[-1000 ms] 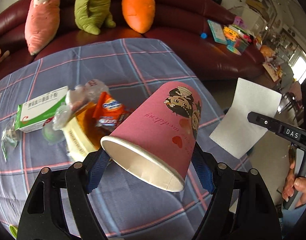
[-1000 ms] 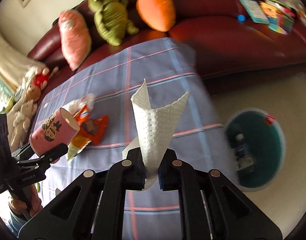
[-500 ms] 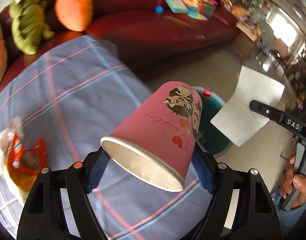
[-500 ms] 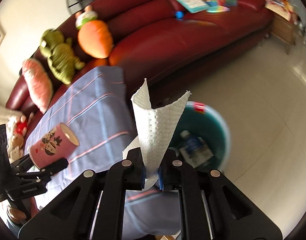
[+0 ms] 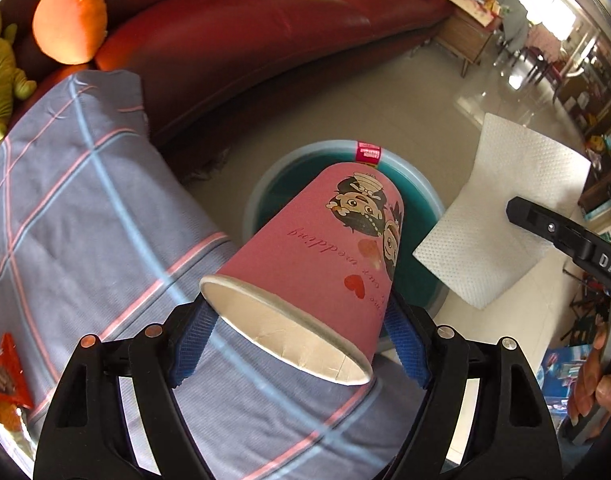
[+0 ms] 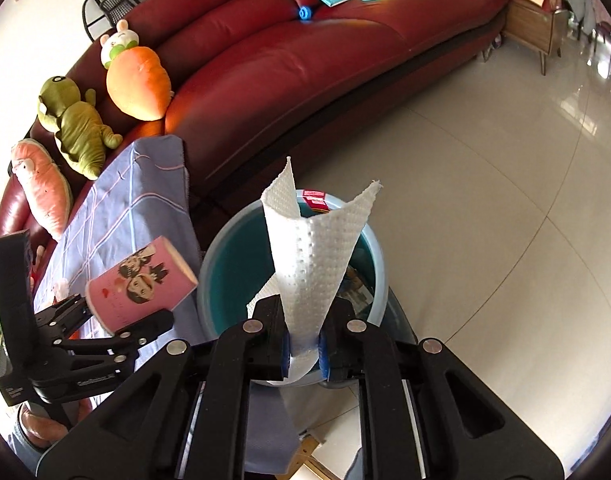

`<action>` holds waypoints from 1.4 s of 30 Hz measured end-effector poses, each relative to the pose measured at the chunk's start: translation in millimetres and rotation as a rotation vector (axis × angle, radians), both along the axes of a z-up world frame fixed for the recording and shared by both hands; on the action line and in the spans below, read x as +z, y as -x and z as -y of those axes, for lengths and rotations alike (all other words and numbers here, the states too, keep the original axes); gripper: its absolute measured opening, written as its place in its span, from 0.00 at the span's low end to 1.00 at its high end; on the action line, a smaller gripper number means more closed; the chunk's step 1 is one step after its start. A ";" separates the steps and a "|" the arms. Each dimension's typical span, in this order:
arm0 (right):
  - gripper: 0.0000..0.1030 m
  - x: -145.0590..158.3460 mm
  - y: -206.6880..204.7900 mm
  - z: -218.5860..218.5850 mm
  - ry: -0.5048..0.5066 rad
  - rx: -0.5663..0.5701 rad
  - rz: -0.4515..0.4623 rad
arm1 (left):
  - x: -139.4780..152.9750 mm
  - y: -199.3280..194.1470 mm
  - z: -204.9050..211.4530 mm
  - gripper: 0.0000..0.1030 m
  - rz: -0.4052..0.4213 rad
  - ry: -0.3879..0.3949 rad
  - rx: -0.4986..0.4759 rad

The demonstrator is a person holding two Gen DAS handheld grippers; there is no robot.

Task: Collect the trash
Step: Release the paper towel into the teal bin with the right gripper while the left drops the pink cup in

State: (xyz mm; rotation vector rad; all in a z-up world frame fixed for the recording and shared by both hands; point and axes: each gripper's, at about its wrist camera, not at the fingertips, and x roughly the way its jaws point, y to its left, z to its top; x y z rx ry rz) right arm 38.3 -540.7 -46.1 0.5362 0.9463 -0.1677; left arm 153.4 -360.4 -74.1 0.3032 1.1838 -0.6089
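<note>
My left gripper (image 5: 301, 344) is shut on a pink paper cup (image 5: 317, 264) with a cartoon couple, held tilted over the table's right edge, just short of the teal bin (image 5: 405, 168) on the floor. The cup also shows in the right wrist view (image 6: 141, 280). My right gripper (image 6: 303, 350) is shut on a white paper towel (image 6: 313, 256), held right above the teal bin (image 6: 221, 256). The towel also shows in the left wrist view (image 5: 501, 224). Some trash lies in the bin, mostly hidden.
The table carries a blue checked cloth (image 5: 77, 208); an orange snack wrapper (image 5: 5, 376) lies at its left. A dark red sofa (image 6: 305, 60) with plush toys (image 6: 137, 80) and books stands behind. Tiled floor (image 6: 485, 200) spreads to the right.
Both grippers have swung right, off the table toward the bin. The cup now hangs near the bin's edge and the towel is over the bin. Both grips are unchanged.
</note>
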 end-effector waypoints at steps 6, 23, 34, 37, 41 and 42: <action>0.11 -6.7 -8.8 1.8 -0.005 0.012 -0.019 | -14.7 -5.5 13.5 0.88 -0.028 -0.041 0.002; 0.18 -22.0 -36.9 -17.5 -0.003 0.065 -0.076 | -1.4 -9.8 -33.9 0.89 -0.044 0.042 0.089; 0.75 -26.2 -39.9 -26.9 -0.004 0.054 -0.113 | 5.5 -1.1 -55.8 0.90 -0.050 0.062 0.110; 0.76 -23.7 -36.6 -30.6 -0.003 0.052 -0.121 | 7.5 2.2 -62.8 0.90 -0.052 0.071 0.114; 0.81 -16.7 -32.1 -37.6 0.002 0.052 -0.124 | 12.8 10.6 -74.1 0.90 -0.045 0.083 0.119; 0.81 -14.5 -30.8 -40.3 0.005 0.053 -0.123 | 14.8 11.9 -76.3 0.90 -0.042 0.086 0.120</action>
